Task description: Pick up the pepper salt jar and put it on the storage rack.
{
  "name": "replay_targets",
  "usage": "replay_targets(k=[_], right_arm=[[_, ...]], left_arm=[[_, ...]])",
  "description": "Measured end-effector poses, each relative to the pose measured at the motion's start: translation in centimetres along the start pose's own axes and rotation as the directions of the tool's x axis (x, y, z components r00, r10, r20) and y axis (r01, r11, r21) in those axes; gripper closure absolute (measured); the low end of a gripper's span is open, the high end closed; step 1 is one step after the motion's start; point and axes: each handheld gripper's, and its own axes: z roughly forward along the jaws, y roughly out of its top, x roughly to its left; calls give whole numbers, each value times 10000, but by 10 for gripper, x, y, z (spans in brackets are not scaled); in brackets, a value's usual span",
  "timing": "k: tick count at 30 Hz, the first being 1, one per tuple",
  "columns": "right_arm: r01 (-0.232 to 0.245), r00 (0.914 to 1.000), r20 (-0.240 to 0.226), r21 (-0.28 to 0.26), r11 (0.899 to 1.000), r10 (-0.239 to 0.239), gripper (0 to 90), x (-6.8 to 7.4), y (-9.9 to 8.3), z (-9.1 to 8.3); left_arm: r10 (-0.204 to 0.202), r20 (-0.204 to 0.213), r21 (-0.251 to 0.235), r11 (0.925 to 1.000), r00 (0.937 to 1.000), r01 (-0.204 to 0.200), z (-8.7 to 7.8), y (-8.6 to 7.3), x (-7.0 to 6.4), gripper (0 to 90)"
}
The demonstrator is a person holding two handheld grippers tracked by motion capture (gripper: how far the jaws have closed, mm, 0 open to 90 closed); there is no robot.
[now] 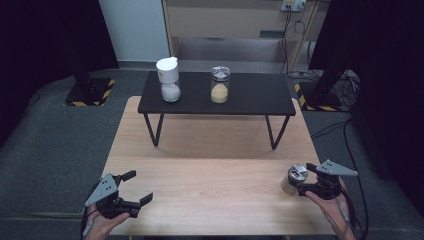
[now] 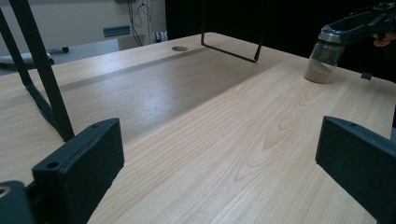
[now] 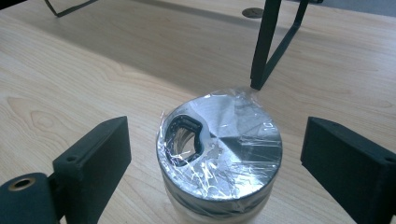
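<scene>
A small glass jar [image 1: 293,178] with a metal shaker lid wrapped in clear film [image 3: 224,140] stands on the wooden table [image 1: 210,175] near its right front corner. It holds pale powder [image 2: 321,70]. My right gripper [image 1: 303,179] is open, with its jaws on either side of the jar's lid and clear gaps on both sides [image 3: 215,158]. My left gripper [image 1: 140,186] is open over bare wood at the front left [image 2: 219,163]. From the left gripper view the right gripper [image 2: 355,23] shows at the jar's top.
A black low shelf [image 1: 250,102] on thin metal legs stands across the back of the table. On it are a jar with a white lid and white contents [image 1: 169,80] and a metal-lidded jar of yellowish powder [image 1: 220,85]. One shelf leg [image 3: 266,46] is just beyond the held-over jar.
</scene>
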Motion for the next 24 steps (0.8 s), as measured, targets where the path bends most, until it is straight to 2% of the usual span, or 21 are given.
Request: replay_targets(k=[16,22,24], right_arm=[[10,10000,0,211,9998,-10,150,-3,-3,8],[123,9999,55,46,9999,-123,265,-4,-5,6],[102,9999,-60,23,9999,-102,305,-5,-6,6]], left_arm=[[1,8,11,10000,10000,-1,0,0,0,0],[-1,16,23,10000,10000,1,0,0,0,0],[12,19,30,10000,10000,-12,0,0,0,0]])
